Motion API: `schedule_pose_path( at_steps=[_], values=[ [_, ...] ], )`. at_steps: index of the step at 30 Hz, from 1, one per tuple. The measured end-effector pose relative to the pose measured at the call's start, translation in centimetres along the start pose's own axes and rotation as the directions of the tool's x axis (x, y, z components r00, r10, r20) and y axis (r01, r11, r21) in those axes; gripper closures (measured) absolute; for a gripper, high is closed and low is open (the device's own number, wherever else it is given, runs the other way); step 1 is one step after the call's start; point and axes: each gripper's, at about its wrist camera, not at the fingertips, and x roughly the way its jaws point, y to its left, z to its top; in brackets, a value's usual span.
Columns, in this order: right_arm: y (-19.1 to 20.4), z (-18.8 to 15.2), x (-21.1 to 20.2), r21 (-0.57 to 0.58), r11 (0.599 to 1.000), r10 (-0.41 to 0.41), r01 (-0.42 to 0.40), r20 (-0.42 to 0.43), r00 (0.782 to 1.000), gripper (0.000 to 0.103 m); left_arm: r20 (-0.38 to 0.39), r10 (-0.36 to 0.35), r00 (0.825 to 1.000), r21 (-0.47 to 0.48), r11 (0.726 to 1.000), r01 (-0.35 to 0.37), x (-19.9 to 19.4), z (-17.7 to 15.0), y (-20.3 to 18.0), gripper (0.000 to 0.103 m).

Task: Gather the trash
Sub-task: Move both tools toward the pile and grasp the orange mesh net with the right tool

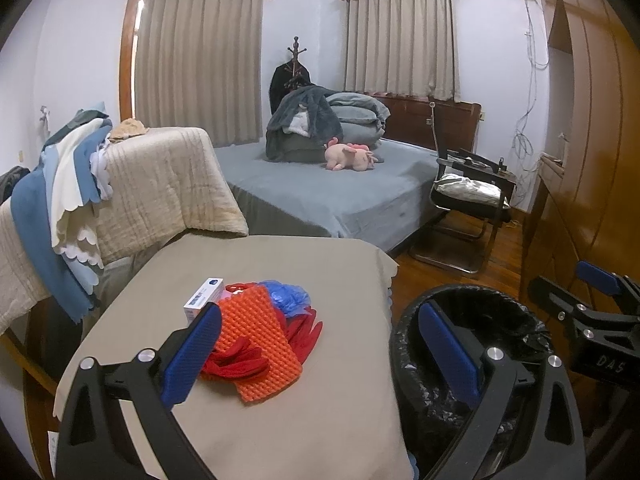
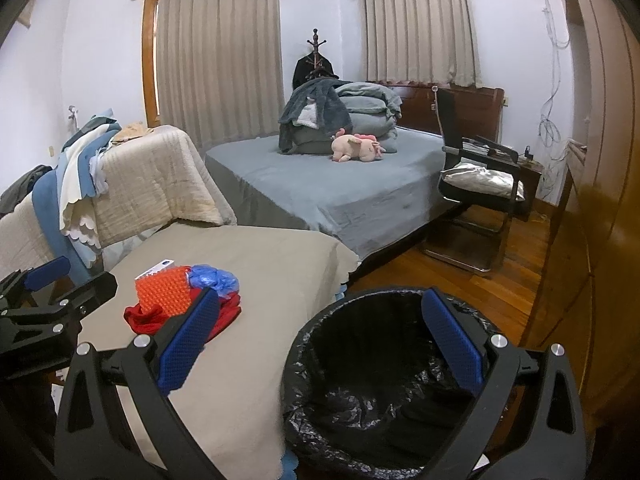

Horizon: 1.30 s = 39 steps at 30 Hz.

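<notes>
A pile of trash lies on the beige-covered table (image 1: 248, 420): an orange bumpy foam sheet (image 1: 256, 344), red netting (image 1: 304, 332), a crumpled blue plastic bag (image 1: 290, 296) and a small white box (image 1: 204, 294). The pile shows in the right wrist view too, with the foam sheet (image 2: 162, 292) and the blue bag (image 2: 214, 278). A black-lined trash bin (image 2: 376, 392) stands to the right of the table, also in the left wrist view (image 1: 452, 408). My left gripper (image 1: 320, 344) is open and empty, near the pile. My right gripper (image 2: 320, 344) is open and empty, above the bin.
A chair draped with a beige quilt and blue cloths (image 1: 132, 192) stands behind the table. A bed (image 1: 332, 192) with blankets and a pink plush toy (image 1: 350, 156) is beyond. A black chair (image 1: 468, 200) and a wooden wardrobe (image 1: 592, 160) are at the right.
</notes>
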Motion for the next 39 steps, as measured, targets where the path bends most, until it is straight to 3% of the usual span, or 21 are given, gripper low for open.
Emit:
schedule_pose_path(
  at_steps=[6, 9, 25, 28, 32, 39],
  values=[
    [0.8, 0.2, 1.6, 0.007, 1.0, 0.017, -0.017, -0.018, 1.0, 0.005, 0.016, 0.027, 1.0, -0.013, 1.0, -0.027, 0.5, -0.5, 1.3, 0.006],
    [1.6, 0.1, 3.1, 0.01, 0.999, 0.034, -0.034, -0.036, 0.999, 0.005, 0.022, 0.078, 0.997, -0.009, 0.997, -0.078, 1.1, -0.9, 2.7, 0.006],
    [8.8, -2.9, 13.7, -0.044, 0.986, 0.154, -0.162, -0.149, 0.977, 0.005, -0.049, 0.187, 0.981, -0.075, 0.979, -0.191, 6.0, -4.9, 11.5, 0.006],
    [10.7, -3.8, 15.2, -0.065, 0.98, 0.176, -0.19, -0.172, 0.969, 0.007, -0.073, 0.185, 0.98, -0.085, 0.978, -0.191, 7.1, -5.8, 12.6, 0.007],
    [12.4, -5.0, 17.1, -0.093, 0.975, 0.179, -0.201, -0.205, 0.962, 0.023, -0.113, 0.164, 0.98, -0.084, 0.981, -0.174, 8.9, -7.0, 13.2, 0.015],
    [13.3, -6.0, 19.1, -0.105, 0.97, 0.189, -0.22, -0.244, 0.951, 0.03, -0.148, 0.154, 0.977, -0.081, 0.983, -0.168, 11.0, -8.3, 13.6, 0.023]
  ],
)
